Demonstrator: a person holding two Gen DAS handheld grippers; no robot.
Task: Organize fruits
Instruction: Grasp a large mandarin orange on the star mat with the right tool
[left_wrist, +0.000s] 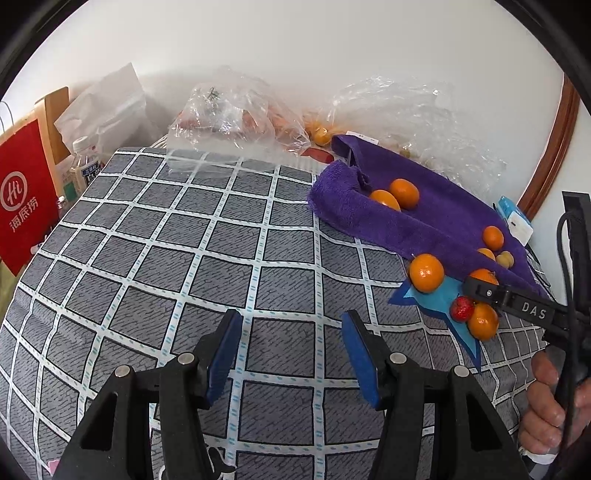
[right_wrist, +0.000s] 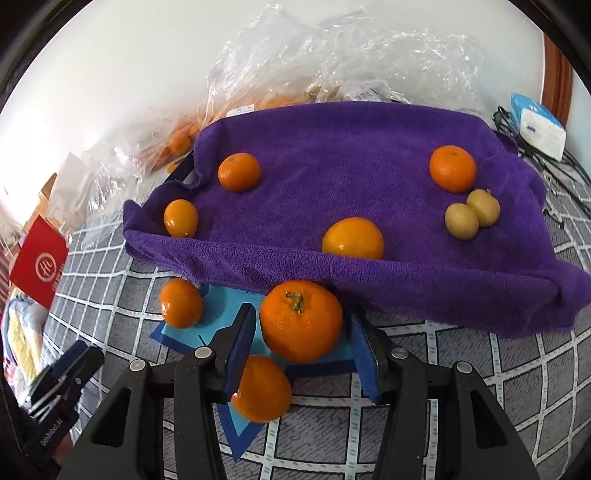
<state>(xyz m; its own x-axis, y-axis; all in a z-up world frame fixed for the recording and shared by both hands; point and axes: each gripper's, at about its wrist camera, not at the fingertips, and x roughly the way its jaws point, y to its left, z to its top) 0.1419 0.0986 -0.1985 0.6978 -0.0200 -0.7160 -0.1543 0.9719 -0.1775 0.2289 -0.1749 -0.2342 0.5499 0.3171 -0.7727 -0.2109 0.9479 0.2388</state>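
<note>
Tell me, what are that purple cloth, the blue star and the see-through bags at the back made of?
The purple cloth looks like soft terry or microfibre: fuzzy, matte, slumping in folds. The blue star seems to be flat felt or craft foam, matte with a darker border; I can't say which. The bags look like thin clear plastic film, crinkled and glinting.

Tons of open room over the checked tablecloth (left_wrist: 155, 236) on the left side, nothing standing there. The right side's cramped: the purple towel (right_wrist: 351, 147) with fruit scattered on it, and oranges plus a strawberry (left_wrist: 461, 308) crowding the blue star mat (right_wrist: 225, 314). Crinkly plastic bags (left_wrist: 236, 110) block the back edge along the wall.
</note>
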